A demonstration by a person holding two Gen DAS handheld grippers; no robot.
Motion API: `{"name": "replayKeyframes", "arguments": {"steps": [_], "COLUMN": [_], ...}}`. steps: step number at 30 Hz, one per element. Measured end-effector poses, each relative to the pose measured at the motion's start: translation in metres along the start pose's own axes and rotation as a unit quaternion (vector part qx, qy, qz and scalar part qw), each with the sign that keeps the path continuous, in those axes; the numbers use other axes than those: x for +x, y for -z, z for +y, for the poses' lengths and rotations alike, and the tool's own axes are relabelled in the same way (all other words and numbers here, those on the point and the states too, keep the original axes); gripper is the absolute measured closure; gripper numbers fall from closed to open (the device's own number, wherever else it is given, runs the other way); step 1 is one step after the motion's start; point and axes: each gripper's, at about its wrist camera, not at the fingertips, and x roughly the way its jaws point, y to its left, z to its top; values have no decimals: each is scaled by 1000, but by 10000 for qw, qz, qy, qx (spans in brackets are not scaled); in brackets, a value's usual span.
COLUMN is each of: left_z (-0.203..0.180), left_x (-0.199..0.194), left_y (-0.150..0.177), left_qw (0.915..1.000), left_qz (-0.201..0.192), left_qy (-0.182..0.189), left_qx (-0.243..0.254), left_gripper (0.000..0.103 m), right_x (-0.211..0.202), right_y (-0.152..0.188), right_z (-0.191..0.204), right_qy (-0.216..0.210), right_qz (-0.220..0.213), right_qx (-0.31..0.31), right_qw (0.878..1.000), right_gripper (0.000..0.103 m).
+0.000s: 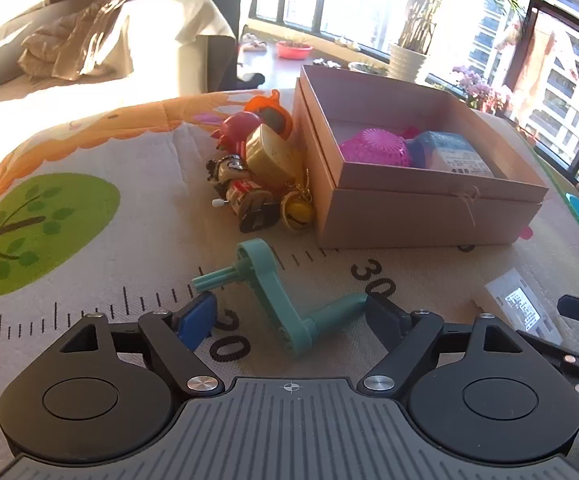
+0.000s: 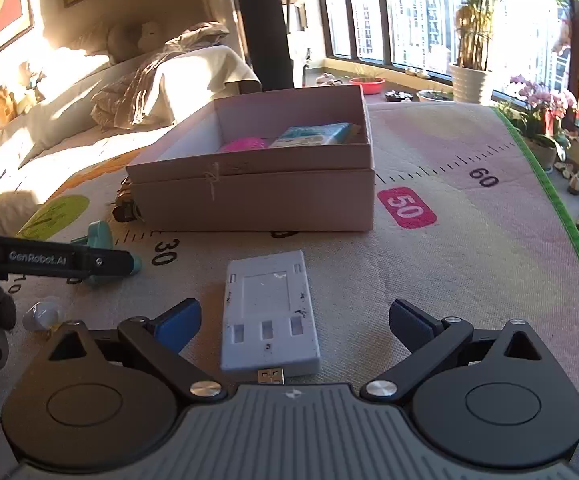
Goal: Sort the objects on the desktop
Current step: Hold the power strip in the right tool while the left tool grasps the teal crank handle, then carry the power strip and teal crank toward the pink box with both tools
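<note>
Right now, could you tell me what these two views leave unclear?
- Right wrist view: the near wall of the box hides most of its contents.
- Right wrist view: the left tool crosses the teal crank.
- Left wrist view: the print on the white device is too small to read.

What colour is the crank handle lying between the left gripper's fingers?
Teal green. The crank handle shows best in the left wrist view.

Matt cardboard box (image 1: 429,216), plastic crank (image 1: 277,300), quilted cloth mat (image 1: 129,240)
</note>
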Motion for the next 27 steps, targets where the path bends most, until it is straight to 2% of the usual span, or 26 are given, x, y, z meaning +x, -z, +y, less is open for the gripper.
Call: {"name": "replayKeyframes", "arguments": {"steps": [2, 3, 5, 7, 8, 9, 13, 19, 21, 25, 27], "left_z": [1, 1, 1, 3, 3, 2, -2, -10, -16, -24, -28], "left_x": [-1, -2, -6, -11, -17, -22, -43, -70, -75, -76, -73], "left_y": [-1, -1, 1, 4, 6, 9, 13, 10, 9, 14, 21], "left_qw": [10000, 9999, 9998, 9995, 9994, 9993, 9986, 9968, 9960, 9961, 9972], "left_qz": [-51, -60, -43, -42, -98, -157, -351, -592, -631, -561, -432], "left_qy": [43, 86, 143, 284, 313, 297, 255, 444, 506, 537, 463], "left_qx": [32, 62, 148, 108, 121, 159, 287, 309, 368, 415, 385], "left_gripper": [40, 44, 82, 83, 83, 83, 88, 91, 95, 94, 88], "right_x": [0, 0, 3, 7, 9, 7, -8, -46, -56, -65, -63], "right_y": [-2, -4, -8, -13, -15, -16, -18, -28, -33, -32, -25], "right_z": [6, 11, 14, 11, 10, 11, 14, 15, 12, 7, 7], "right_qy": [38, 111, 125, -9, -97, -92, -369, -578, -599, -556, -535], "right_qz": [-44, -62, 29, 262, 396, 390, 346, -59, -160, -231, -148], "right_qx": [-345, -608, -874, -859, -830, -863, -1011, -1031, -1000, -993, -998], "right_qw": [9994, 9981, 9961, 9960, 9957, 9955, 9936, 9930, 9931, 9932, 9935], "right_gripper": [8, 12, 22, 38, 52, 55, 56, 56, 56, 56, 56]}}
